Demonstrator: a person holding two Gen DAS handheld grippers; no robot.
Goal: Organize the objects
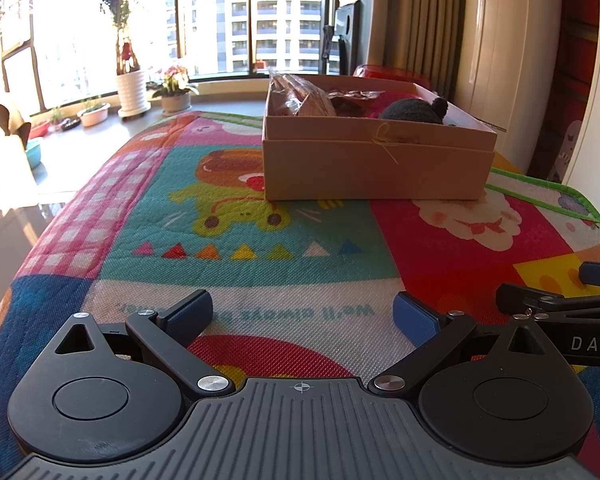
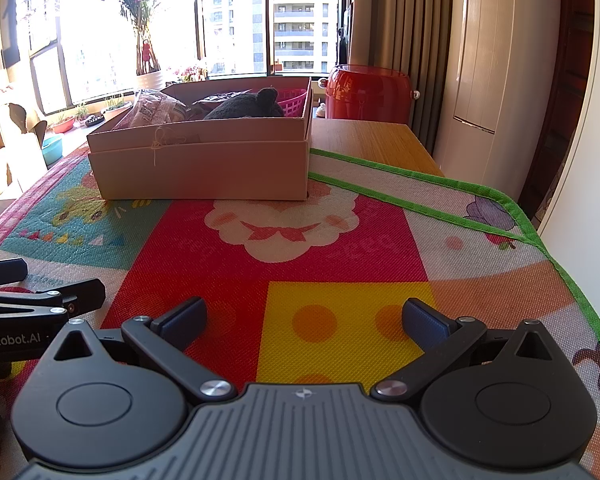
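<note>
- Left gripper (image 1: pixel 303 316) is spread wide with nothing between the blue pads, low over the colourful play mat (image 1: pixel 260 272).
- Right gripper (image 2: pixel 305 322) is spread just as wide and holds nothing either; it sits beside the left one, at its 3 o'clock.
- Cardboard box (image 1: pixel 376 164) sits on the mat around 12–1 o'clock from the left gripper, 11 from the right.
- Inside it: a dark grey plush toy (image 2: pixel 246 106), plastic-wrapped packets (image 2: pixel 156 110) and a pink basket (image 2: pixel 294 100).
- Red container (image 2: pixel 368 94) stands behind the box at 1 o'clock.

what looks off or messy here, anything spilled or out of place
Nothing is spilled or damaged. The cardboard box sits flat on the play mat, with the grey plush, the pink basket and the clear snack bags inside it. Both the left gripper and the right gripper are open and empty.
</note>
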